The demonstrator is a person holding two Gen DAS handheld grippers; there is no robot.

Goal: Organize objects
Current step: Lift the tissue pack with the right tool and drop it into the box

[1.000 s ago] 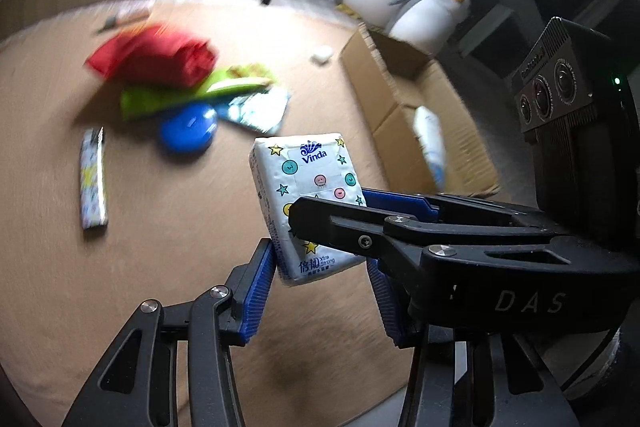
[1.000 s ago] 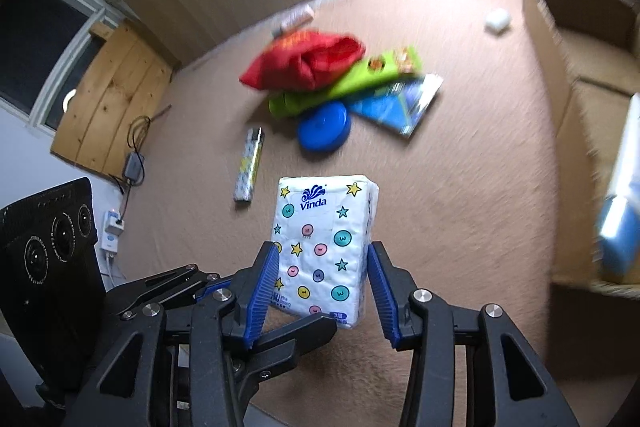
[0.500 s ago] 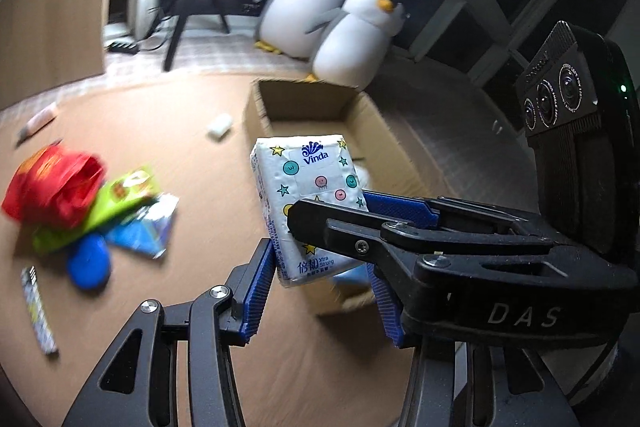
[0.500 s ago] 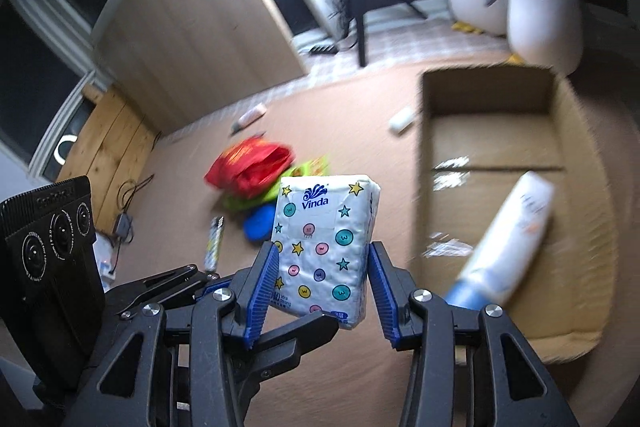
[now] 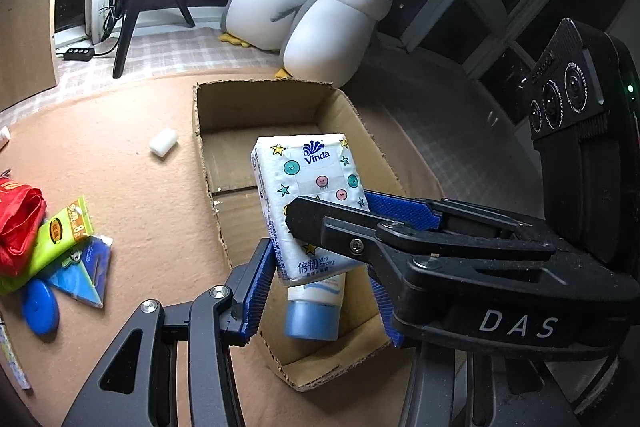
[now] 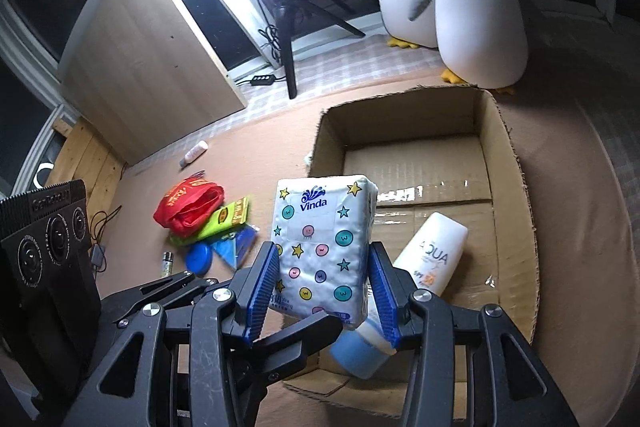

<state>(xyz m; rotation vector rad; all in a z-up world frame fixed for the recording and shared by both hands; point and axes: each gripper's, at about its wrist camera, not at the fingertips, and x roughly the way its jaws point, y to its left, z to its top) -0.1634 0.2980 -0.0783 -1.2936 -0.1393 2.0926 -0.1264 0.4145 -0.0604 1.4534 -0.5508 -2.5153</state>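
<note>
Left view: left gripper (image 5: 320, 279) clamps tissue pack (image 5: 308, 195) over box (image 5: 208, 163), right gripper's finger hiding its lower face, tube (image 5: 316, 311) half hidden; right view: right gripper (image 6: 322, 289) clamps pack (image 6: 324, 243), tube's (image 6: 432, 255) cap partly covered.

Tissue pack (image 5: 308, 195) above cardboard box (image 5: 276, 107)

2 plush penguins (image 6: 476, 7), 1 cardboard box (image 6: 516, 187), 1 tissue pack (image 6: 324, 247)
</note>
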